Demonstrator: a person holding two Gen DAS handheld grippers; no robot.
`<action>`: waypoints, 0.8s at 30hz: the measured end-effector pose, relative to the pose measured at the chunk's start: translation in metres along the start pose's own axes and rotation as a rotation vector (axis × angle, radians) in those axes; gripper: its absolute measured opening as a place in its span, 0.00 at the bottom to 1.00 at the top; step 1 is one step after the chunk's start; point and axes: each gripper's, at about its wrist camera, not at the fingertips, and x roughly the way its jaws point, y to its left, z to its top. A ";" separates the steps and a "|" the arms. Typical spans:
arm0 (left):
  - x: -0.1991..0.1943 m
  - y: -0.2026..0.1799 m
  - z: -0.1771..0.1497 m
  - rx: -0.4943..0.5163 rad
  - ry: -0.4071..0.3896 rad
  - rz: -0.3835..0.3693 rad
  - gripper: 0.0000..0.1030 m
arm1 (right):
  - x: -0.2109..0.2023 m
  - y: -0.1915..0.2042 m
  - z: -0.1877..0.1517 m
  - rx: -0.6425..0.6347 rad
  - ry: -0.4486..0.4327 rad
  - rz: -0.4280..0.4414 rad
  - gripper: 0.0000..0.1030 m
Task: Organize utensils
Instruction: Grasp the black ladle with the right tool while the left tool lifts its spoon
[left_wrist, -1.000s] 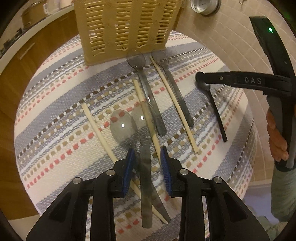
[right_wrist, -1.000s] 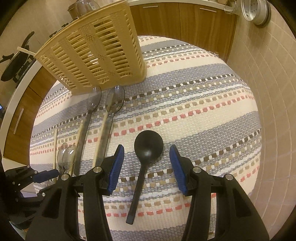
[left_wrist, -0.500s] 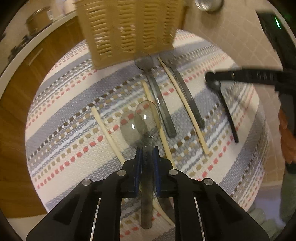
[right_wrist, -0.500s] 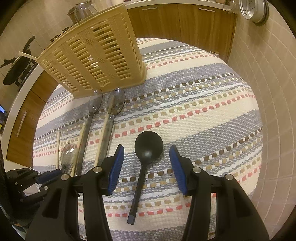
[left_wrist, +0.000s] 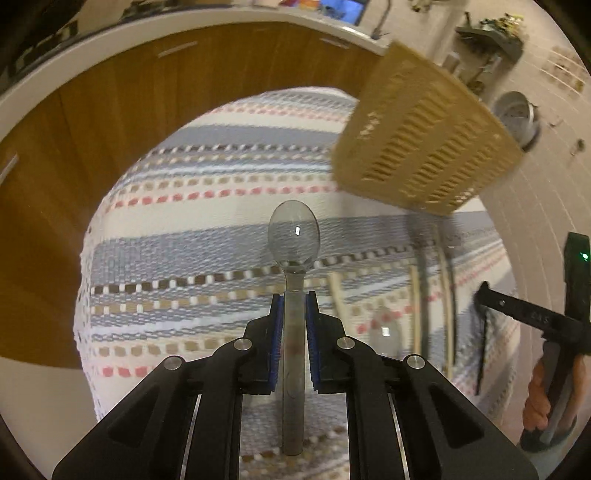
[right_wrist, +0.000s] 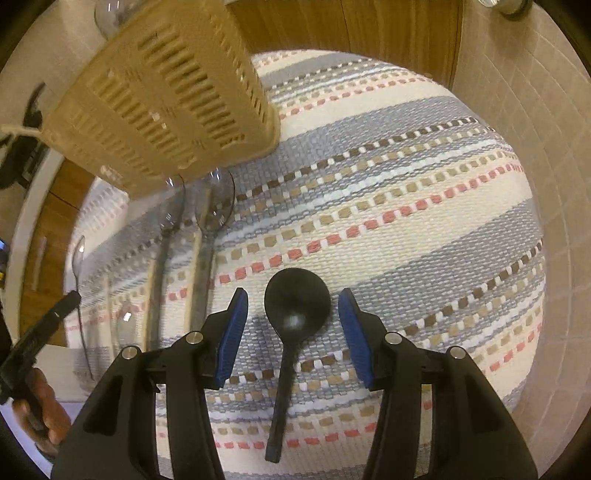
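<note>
**A:** Where is the clear spoon (left_wrist: 294, 295)?

**B:** Clamped in the left gripper (left_wrist: 294, 314), handle along the fingers, bowl forward. The basket (left_wrist: 424, 147) lies ahead, to the right.

**A:** The right gripper (right_wrist: 293, 325)?

**B:** Wide open, straddling the black ladle (right_wrist: 295, 306) on the mat (right_wrist: 424, 221).

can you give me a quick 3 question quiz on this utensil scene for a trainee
1. True or false: the left gripper is shut on the clear spoon.
2. Multiple choice: where does the black spoon lie relative to the right gripper? A) clamped in it B) on the striped mat, between its open fingers C) inside the beige basket
3. Fill in: the two long clear spoons on the mat have their bowls next to the foot of the beige ____.

Key:
1. True; its blue pads press on the handle and the spoon is lifted off the mat.
2. B
3. basket
</note>
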 end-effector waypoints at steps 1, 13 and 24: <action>0.003 0.000 -0.004 0.000 0.004 0.003 0.10 | 0.001 0.004 0.000 -0.012 0.001 -0.020 0.46; 0.009 -0.001 0.019 0.057 0.045 0.035 0.42 | 0.007 0.033 -0.004 -0.087 0.003 -0.147 0.46; 0.033 -0.034 0.027 0.254 0.116 0.206 0.28 | 0.010 0.060 -0.011 -0.161 -0.003 -0.159 0.34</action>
